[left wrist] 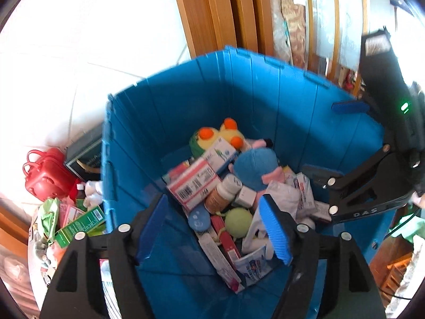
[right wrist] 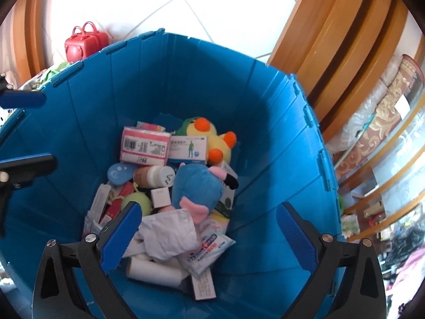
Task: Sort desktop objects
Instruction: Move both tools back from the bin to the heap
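A deep blue plastic bin holds a heap of sorted things. Among them are a yellow-green plush with orange feet, a blue plush, a pink barcode box, a brown pill bottle, a green ball and a crumpled white bag. My left gripper hangs open over the bin's near side, nothing between its pads. My right gripper stands wide open above the white bag and holds nothing. Each gripper shows at the edge of the other's view: the right gripper, the left gripper.
A red toy case sits outside the bin's left wall. Near it lie a green box and other packets. Wooden door frames and glass shelves stand behind and to the right. White floor tiles lie beyond.
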A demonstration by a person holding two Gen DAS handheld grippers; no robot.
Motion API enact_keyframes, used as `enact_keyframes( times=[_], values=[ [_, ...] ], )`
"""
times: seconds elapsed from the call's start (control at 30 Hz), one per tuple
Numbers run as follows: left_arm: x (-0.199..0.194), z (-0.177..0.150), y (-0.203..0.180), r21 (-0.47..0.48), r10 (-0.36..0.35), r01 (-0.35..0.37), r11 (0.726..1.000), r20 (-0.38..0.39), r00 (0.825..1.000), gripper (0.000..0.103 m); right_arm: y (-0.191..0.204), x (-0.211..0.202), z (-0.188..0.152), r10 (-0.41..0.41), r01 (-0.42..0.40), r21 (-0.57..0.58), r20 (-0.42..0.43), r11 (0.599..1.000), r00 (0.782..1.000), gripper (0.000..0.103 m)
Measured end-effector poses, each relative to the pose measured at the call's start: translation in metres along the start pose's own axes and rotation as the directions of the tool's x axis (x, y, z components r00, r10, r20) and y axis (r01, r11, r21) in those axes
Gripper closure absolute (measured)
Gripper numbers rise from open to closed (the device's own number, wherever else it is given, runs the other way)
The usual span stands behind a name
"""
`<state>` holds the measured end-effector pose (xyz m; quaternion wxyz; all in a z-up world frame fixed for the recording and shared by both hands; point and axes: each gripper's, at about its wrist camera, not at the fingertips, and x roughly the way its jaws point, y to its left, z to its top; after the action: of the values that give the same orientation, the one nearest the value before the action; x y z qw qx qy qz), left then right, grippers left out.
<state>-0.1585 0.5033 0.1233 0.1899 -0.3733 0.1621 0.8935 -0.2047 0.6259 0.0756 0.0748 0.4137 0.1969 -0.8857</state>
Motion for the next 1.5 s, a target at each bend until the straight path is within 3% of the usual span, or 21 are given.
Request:
enact_keyframes(
  times=[0.17,0.27,0.33,0.4,0.5,0.63,0.8,0.9,1.03,1.13,1.3,1.5],
  values=[
    [-0.037,-0.007,0.02,-0.049,0.017,-0.01,0.999,0.133,0.991,0.032,-0.005,-0.006,-0.002,-0.018,0.016,0.048,0.039,0.999,0.999,0.0],
    [-0.063,-0.02,0.04,-0.066,0.067,-0.053,0.996,0.233,0.97,0.032,-0.015,-0.011,-0.004,-0.026,0.018,0.132,0.055,0.991,0.998,0.0],
    [-0.08,-0.032,0.059,-0.08,0.12,-0.101,0.992,0.29,0.95,0.031,-0.021,-0.016,-0.006,0.011,-0.027,0.21,0.076,0.977,0.997,0.0],
    [-0.091,-0.046,0.08,-0.101,0.172,-0.147,0.984,0.319,0.932,0.023,-0.017,-0.031,-0.004,0.07,-0.1,0.269,0.119,0.958,0.99,0.0],
    [-0.106,-0.07,0.122,-0.152,0.251,-0.21,0.966,0.342,0.906,0.014,0.004,-0.065,0.007,0.08,-0.138,0.276,0.211,0.951,0.974,0.0],
    [-0.118,-0.104,0.19,-0.238,0.337,-0.27,0.933,0.314,0.888,0.012,0.052,-0.11,0.032,0.099,-0.186,0.248,0.328,0.951,0.939,0.0],
    [-0.126,-0.162,0.283,-0.355,0.364,-0.272,0.894,0.222,0.905,0.012,0.131,-0.136,0.073,0.159,-0.241,0.171,0.39,0.955,0.907,0.0],
    [-0.125,-0.198,0.329,-0.392,0.382,-0.298,0.87,0.156,0.911,0.012,0.175,-0.136,0.095,0.182,-0.265,0.168,0.393,0.95,0.901,0.0],
    [-0.122,-0.249,0.384,-0.421,0.426,-0.355,0.835,0.085,0.901,0.012,0.226,-0.124,0.119,0.262,-0.343,0.154,0.39,0.927,0.883,0.0],
    [-0.117,-0.285,0.423,-0.444,0.44,-0.379,0.812,0.039,0.897,0.012,0.265,-0.104,0.132,0.263,-0.333,0.145,0.362,0.932,0.894,0.0],
    [-0.102,-0.333,0.472,-0.483,0.394,-0.358,0.799,-0.03,0.919,0.012,0.32,-0.053,0.143,0.269,-0.312,0.146,0.254,0.939,0.929,0.0],
    [-0.066,-0.358,0.502,-0.511,0.342,-0.316,0.8,-0.044,0.939,0.012,0.365,0.015,0.139,0.327,-0.359,0.245,0.163,0.901,0.931,0.0]
  ],
)
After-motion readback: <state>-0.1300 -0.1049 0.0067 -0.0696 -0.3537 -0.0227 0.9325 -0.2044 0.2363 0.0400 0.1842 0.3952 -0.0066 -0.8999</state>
